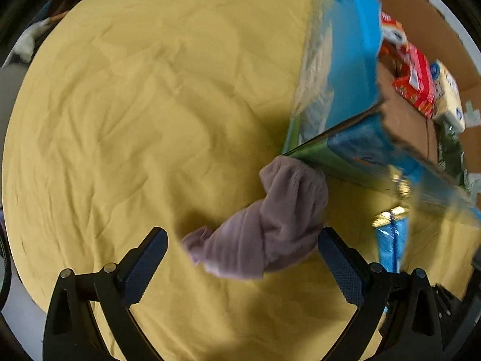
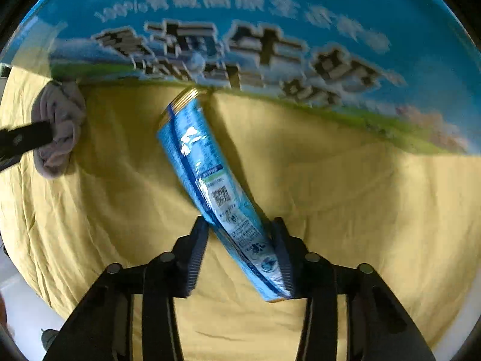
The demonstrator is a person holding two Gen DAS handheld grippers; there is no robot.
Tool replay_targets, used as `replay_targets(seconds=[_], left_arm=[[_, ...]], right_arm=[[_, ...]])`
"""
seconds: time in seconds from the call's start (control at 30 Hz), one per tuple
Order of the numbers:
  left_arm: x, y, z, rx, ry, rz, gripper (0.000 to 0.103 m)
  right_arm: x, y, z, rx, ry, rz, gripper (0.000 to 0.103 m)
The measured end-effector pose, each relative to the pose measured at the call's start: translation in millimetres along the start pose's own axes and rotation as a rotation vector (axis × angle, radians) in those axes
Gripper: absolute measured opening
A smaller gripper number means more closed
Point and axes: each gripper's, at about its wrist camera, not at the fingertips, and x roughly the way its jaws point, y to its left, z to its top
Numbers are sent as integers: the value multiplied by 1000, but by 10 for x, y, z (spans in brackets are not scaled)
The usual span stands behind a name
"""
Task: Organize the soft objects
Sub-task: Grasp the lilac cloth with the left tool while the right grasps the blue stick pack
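Most of both views is filled by a wrinkled yellow cloth (image 1: 135,114) spread over the table, its edges running out of frame. Next in size is a blue cardboard box (image 1: 345,69) with green along its bottom edge; in the right wrist view its printed side (image 2: 270,39) spans the whole top of the picture, the lettering smeared by blur and unreadable. In the left wrist view the box is cut off at the top and right, and its open top shows red and white packets (image 1: 415,81) whose labels are too blurred to make out.

A grey-purple sock (image 1: 264,225) lies bunched on the cloth, its far end touching the box's lower corner. The left gripper (image 1: 242,270) is spread wide, one finger on each side of the sock, the sock lying just ahead of and between the tips; whether the right-hand pad touches the fabric I cannot tell.

The right gripper (image 2: 240,255) stands about half closed around a blue soft packet (image 2: 216,186), which lies tilted on the cloth, its gold-edged far end beside the box. Its near end rests against one finger; the other finger stands apart from it.
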Motion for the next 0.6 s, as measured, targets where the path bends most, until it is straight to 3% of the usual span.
replay_targets(seconds=[0.07, 0.17, 0.23, 0.3, 0.43, 0.6], left_arm=[[63, -60, 35, 32, 1, 5, 102], [115, -153, 56, 81, -1, 10, 83], [160, -219, 60, 105, 13, -5, 63], [210, -303, 48, 132, 26, 2, 53], [178, -450, -79, 171, 12, 23, 49], [178, -468, -455, 156, 75, -11, 47]], right_arm=[[20, -50, -56, 29, 24, 42, 42], [26, -112, -77, 63, 14, 66, 43], [65, -116, -73, 84, 19, 74, 43], [78, -197, -3, 95, 19, 72, 43], [108, -135, -14, 96, 21, 31, 41], [180, -273, -252, 177, 78, 48, 27]])
